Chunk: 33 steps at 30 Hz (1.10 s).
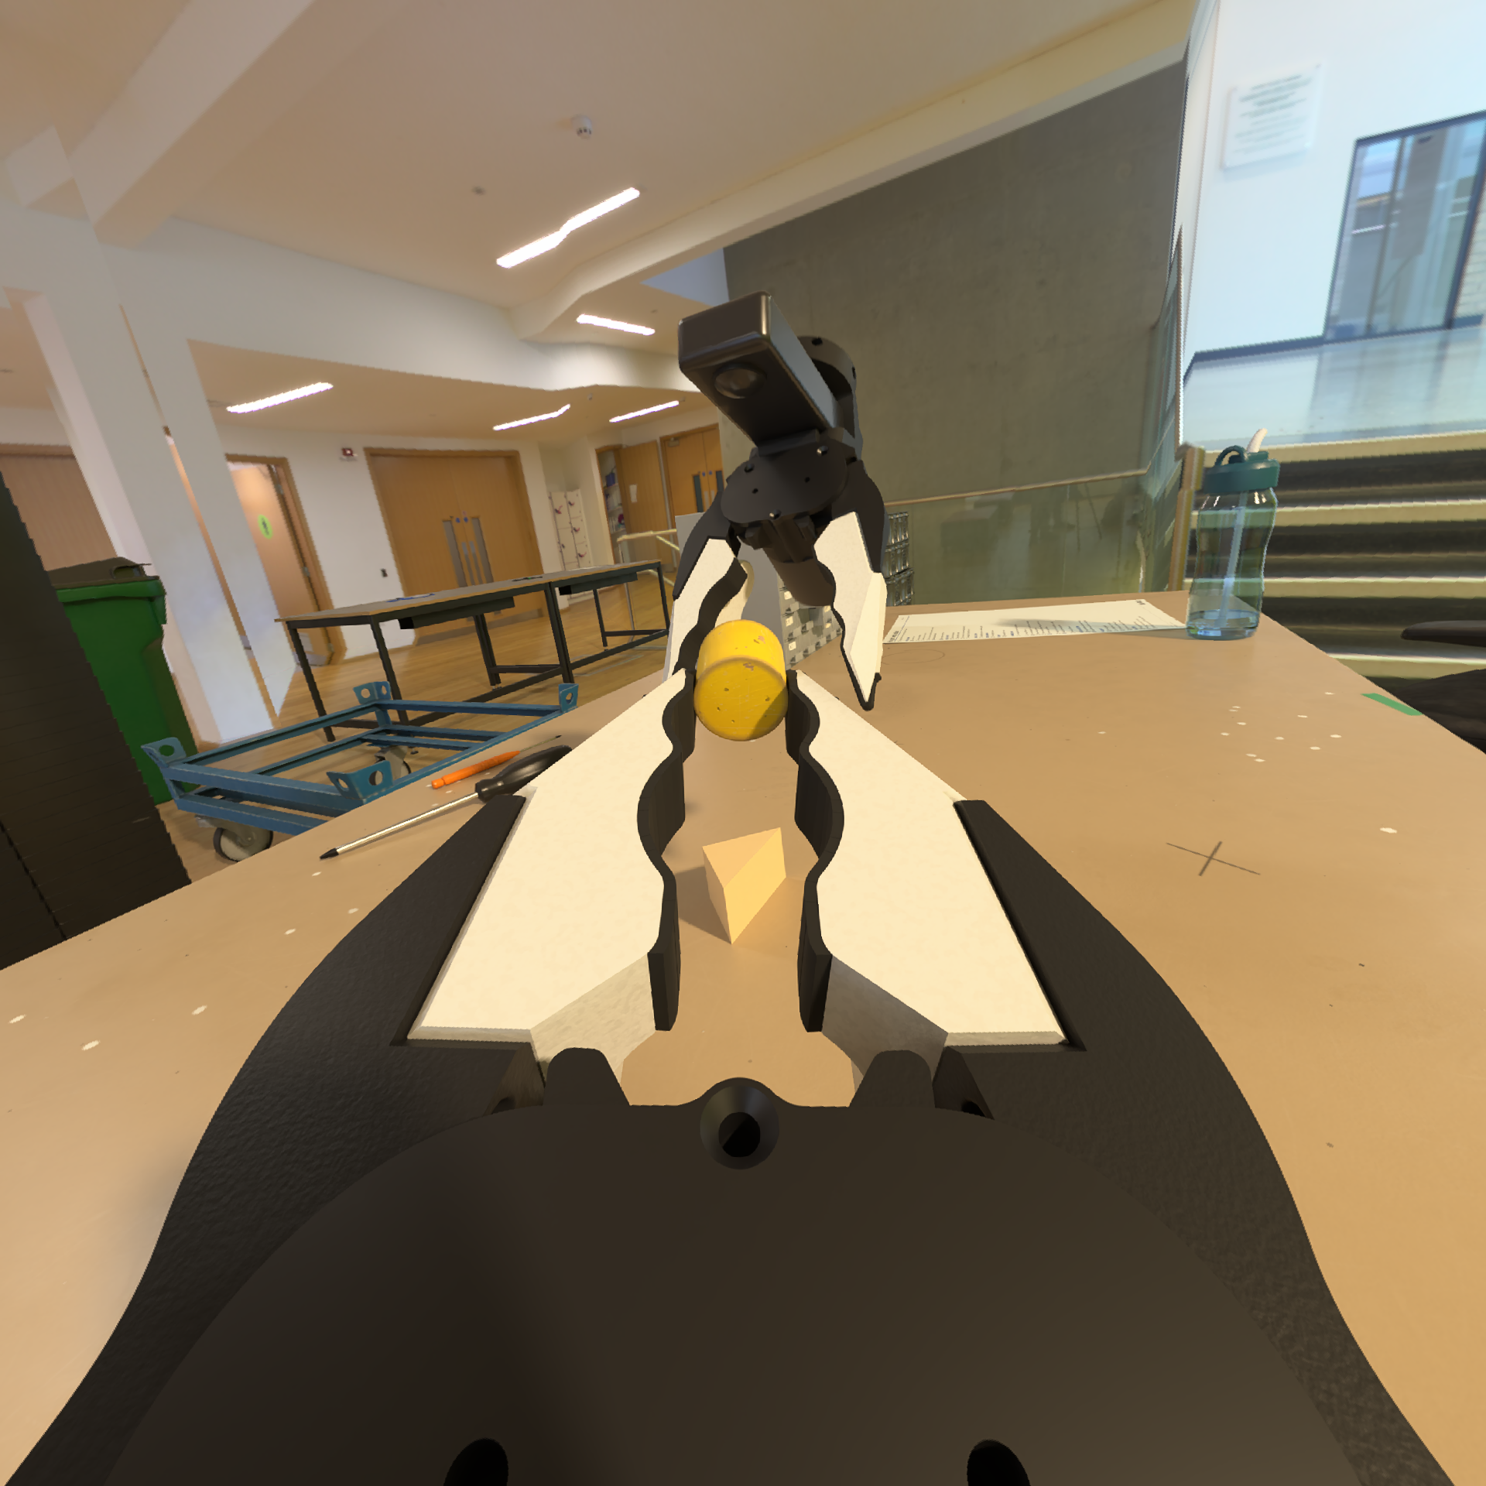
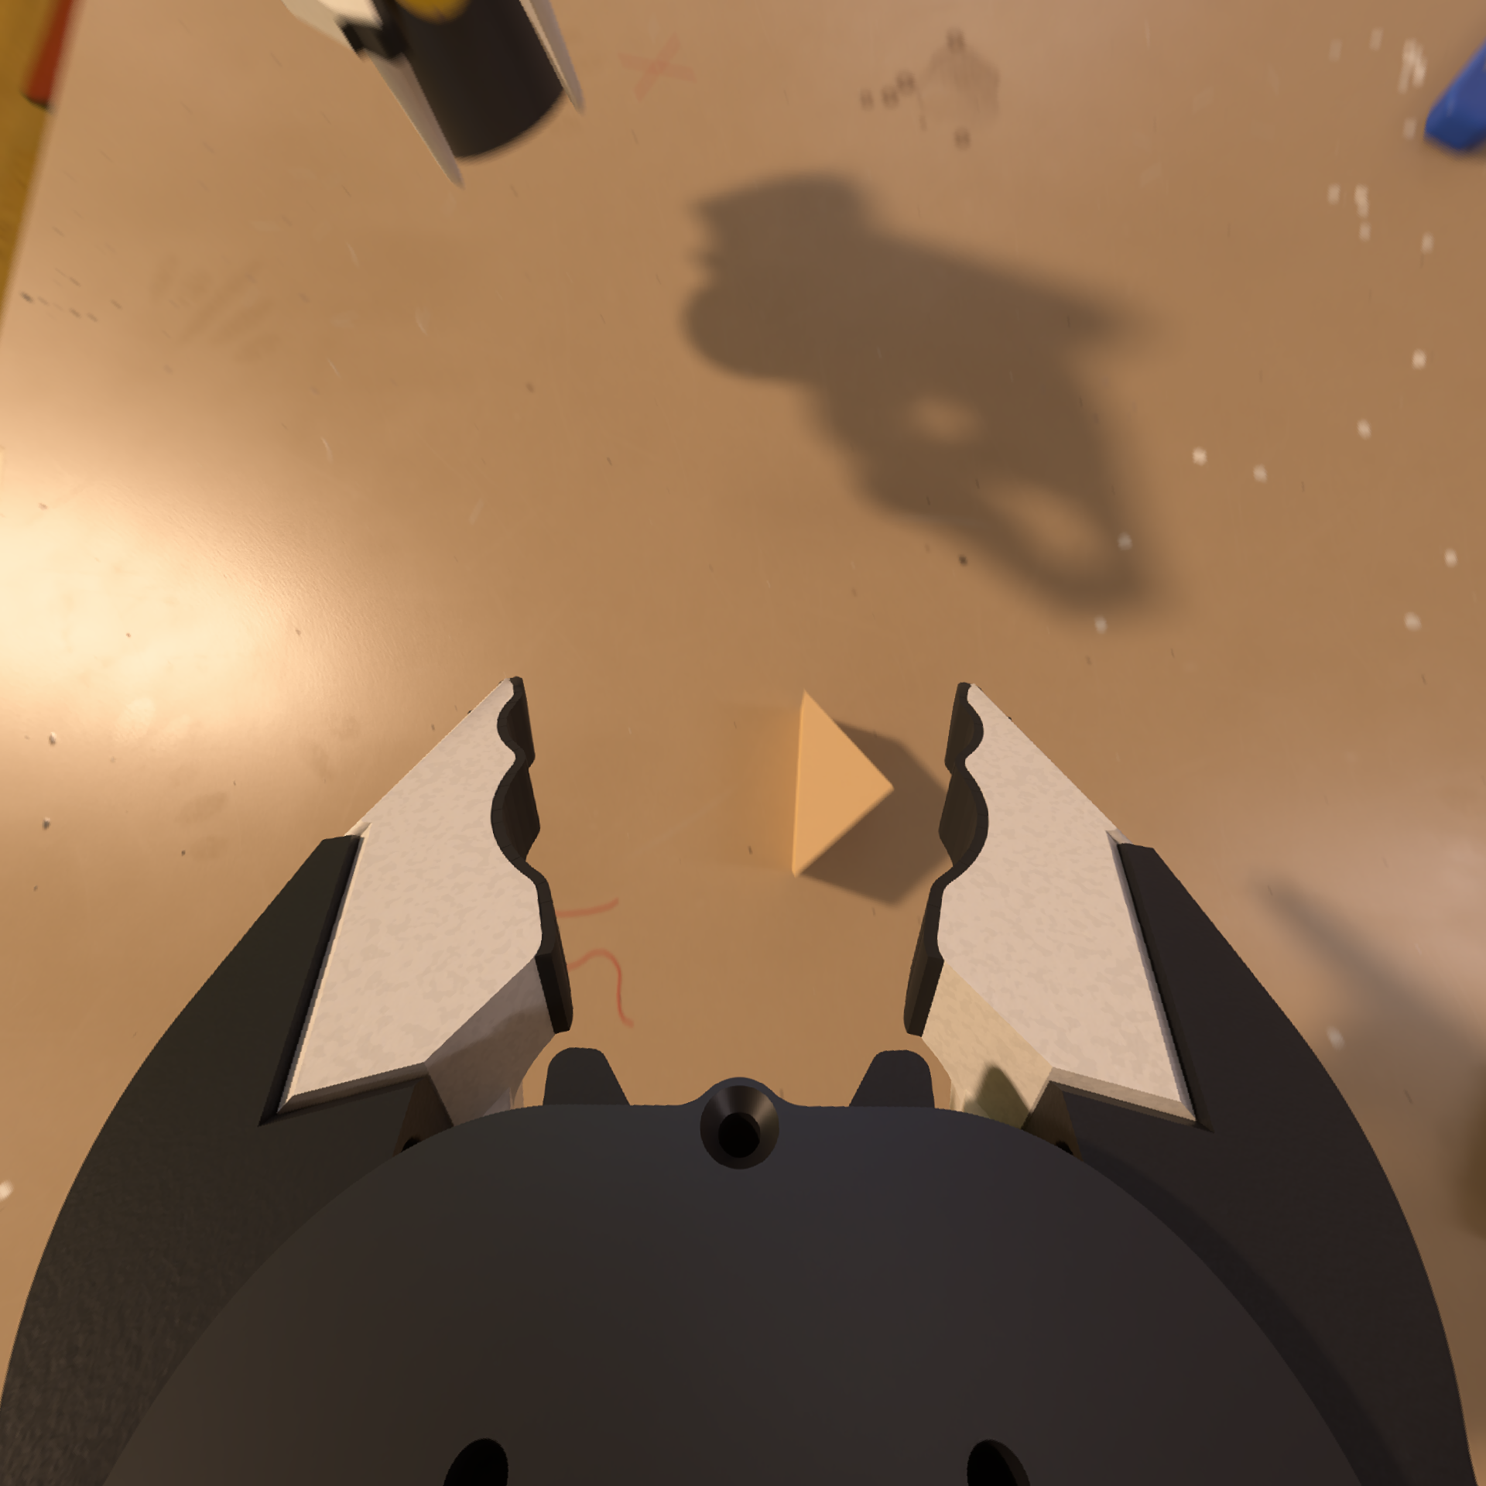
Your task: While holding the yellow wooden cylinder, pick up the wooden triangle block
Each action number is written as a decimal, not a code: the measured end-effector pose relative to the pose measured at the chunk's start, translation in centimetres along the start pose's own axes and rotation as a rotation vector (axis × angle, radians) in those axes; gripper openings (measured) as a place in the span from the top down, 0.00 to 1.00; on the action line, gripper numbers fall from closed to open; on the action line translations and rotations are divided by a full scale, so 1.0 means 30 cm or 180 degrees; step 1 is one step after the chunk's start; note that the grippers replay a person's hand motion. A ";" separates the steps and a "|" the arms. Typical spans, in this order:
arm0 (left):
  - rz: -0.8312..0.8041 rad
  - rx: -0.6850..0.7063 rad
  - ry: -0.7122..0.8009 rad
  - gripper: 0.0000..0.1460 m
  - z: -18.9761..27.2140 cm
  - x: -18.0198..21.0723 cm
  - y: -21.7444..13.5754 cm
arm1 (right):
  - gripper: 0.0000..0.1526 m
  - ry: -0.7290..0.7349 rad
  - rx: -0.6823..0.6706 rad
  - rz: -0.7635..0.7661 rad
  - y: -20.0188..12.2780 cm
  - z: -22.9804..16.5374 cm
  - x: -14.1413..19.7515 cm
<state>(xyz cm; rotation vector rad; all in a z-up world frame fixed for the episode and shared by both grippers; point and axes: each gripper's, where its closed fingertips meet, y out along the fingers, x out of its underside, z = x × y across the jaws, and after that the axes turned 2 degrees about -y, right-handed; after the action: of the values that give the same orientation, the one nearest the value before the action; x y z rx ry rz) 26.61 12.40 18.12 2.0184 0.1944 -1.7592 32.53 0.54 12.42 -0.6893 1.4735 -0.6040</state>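
Note:
My left gripper is shut on the yellow wooden cylinder, held at the fingertips above the table. The pale wooden triangle block lies on the table below, seen between the left fingers. My right gripper is open, points straight down and hangs above the triangle block, which lies between its two fingers, nearer the right one. Its dark body shows beyond the cylinder in the left wrist view. The left gripper shows at the top left of the right wrist view.
The tan table bears a screwdriver and an orange pen at its left edge, a paper sheet and a water bottle at the far right. A blue object lies at the top right.

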 end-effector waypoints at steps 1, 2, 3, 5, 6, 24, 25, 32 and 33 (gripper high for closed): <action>0.0002 -0.0008 0.0005 0.85 -0.002 0.000 -0.003 | 0.31 0.0040 0.0025 -0.0141 -0.011 0.010 0.013; -0.0001 -0.0014 0.0007 0.85 -0.005 0.002 -0.007 | 0.31 0.0067 0.0056 -0.0269 -0.022 0.019 0.024; -0.0002 -0.0018 0.0006 0.85 -0.007 0.004 -0.009 | 0.30 0.0081 0.0082 -0.0404 -0.033 0.026 0.036; -0.0001 -0.0033 -0.0005 0.85 -0.014 0.006 -0.015 | 0.29 0.0100 0.0120 -0.0749 -0.051 0.033 0.065; 0.0006 -0.0040 -0.0009 0.85 -0.016 0.005 -0.017 | 0.29 0.0101 0.0160 -0.0947 -0.045 0.038 0.084; 0.0007 -0.0002 0.0008 0.85 -0.001 0.003 -0.012 | 0.92 -0.0086 0.0344 -0.0452 0.016 0.113 0.050; 0.0001 0.0004 -0.0024 0.85 -0.003 0.009 -0.010 | 0.85 -0.0107 0.0377 -0.0305 0.008 0.116 0.038; -0.0036 -0.0044 -0.0075 0.85 -0.014 0.022 0.003 | 0.50 0.0002 0.0264 -0.0163 0.027 0.107 0.105; -0.0041 -0.0050 -0.0071 0.85 -0.014 0.022 0.005 | 0.49 0.0036 0.0227 -0.0178 0.037 0.107 0.122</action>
<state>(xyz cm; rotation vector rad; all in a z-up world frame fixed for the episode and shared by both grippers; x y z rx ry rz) 27.17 12.33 17.54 1.9899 0.2140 -1.7819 35.76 -1.26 9.07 -0.6743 1.4402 -0.7012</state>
